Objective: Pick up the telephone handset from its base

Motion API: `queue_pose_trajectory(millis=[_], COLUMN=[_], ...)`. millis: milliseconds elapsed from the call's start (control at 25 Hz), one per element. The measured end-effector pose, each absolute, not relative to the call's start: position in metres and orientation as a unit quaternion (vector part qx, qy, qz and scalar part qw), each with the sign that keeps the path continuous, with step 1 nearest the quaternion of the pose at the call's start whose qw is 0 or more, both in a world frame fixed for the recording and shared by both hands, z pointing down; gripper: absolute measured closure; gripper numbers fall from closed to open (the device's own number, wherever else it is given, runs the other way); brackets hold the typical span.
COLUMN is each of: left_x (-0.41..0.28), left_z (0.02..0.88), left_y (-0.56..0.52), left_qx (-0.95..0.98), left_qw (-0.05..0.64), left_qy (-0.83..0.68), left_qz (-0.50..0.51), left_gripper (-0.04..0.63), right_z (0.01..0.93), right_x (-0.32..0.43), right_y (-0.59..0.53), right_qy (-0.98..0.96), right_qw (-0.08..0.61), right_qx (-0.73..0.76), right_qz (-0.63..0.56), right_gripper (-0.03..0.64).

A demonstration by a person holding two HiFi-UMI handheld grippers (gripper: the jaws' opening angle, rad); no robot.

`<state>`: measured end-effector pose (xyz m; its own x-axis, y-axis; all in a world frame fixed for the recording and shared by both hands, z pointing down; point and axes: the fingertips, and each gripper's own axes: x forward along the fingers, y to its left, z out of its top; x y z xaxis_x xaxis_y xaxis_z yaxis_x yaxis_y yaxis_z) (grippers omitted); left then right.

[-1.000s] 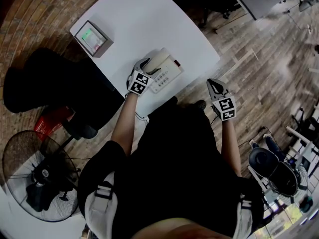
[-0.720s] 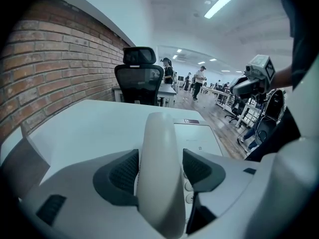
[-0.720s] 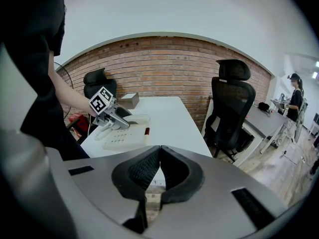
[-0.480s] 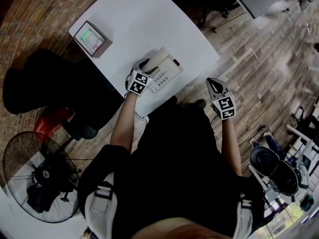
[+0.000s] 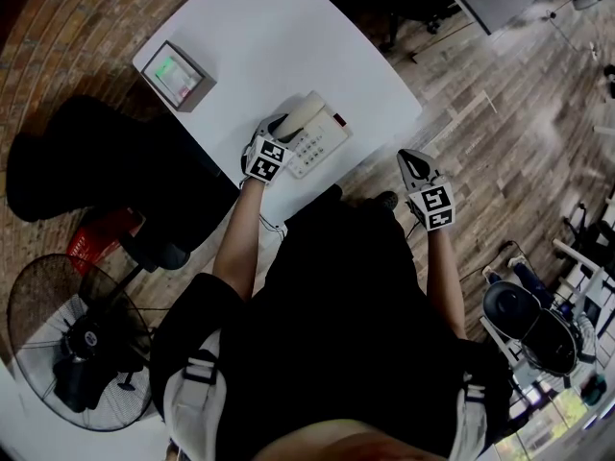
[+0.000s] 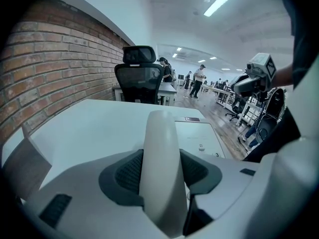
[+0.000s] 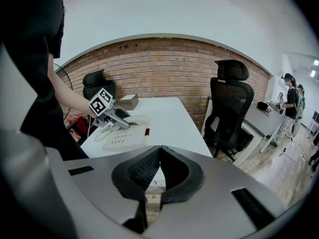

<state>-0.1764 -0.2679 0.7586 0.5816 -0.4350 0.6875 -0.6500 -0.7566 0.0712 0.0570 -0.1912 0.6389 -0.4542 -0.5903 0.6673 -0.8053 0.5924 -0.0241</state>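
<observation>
A beige telephone handset (image 5: pixel 303 115) lies in its cradle on the base (image 5: pixel 325 142), near the front edge of the white table (image 5: pixel 279 36). My left gripper (image 5: pixel 276 123) reaches over the handset's near end, and its jaws are closing. In the left gripper view the handset (image 6: pixel 159 153) fills the gap, with both dark pads (image 6: pixel 130 172) against its sides. The base's keypad panel (image 6: pixel 197 136) shows just beyond. My right gripper (image 5: pixel 411 159) hangs off the table's right side above the floor. Its jaws (image 7: pixel 160 156) are shut with nothing between them.
A small box with a green screen (image 5: pixel 178 75) sits at the table's far left corner. A black office chair (image 5: pixel 106 171) and a floor fan (image 5: pixel 67 344) stand left of me. Another black chair (image 7: pixel 232 108) stands right of the table.
</observation>
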Motion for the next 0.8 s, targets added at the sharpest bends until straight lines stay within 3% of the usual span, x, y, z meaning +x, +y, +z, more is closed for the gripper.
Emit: queue_pose_trajectory(millis=[800], left_x=[-0.1785], left_z=[0.7549], left_y=[-0.2666], left_qx=[0.873], left_qw=[0.146], left_qy=[-0.322], left_qz=[0.336], left_gripper=[0.377], right_z=[0.6317], right_x=[0.0595], right_y=[-0.1896], right_qy=[-0.839], right_qw=[0.305], right_qx=[0.421], right_qz=[0.160], right_gripper=[0.618])
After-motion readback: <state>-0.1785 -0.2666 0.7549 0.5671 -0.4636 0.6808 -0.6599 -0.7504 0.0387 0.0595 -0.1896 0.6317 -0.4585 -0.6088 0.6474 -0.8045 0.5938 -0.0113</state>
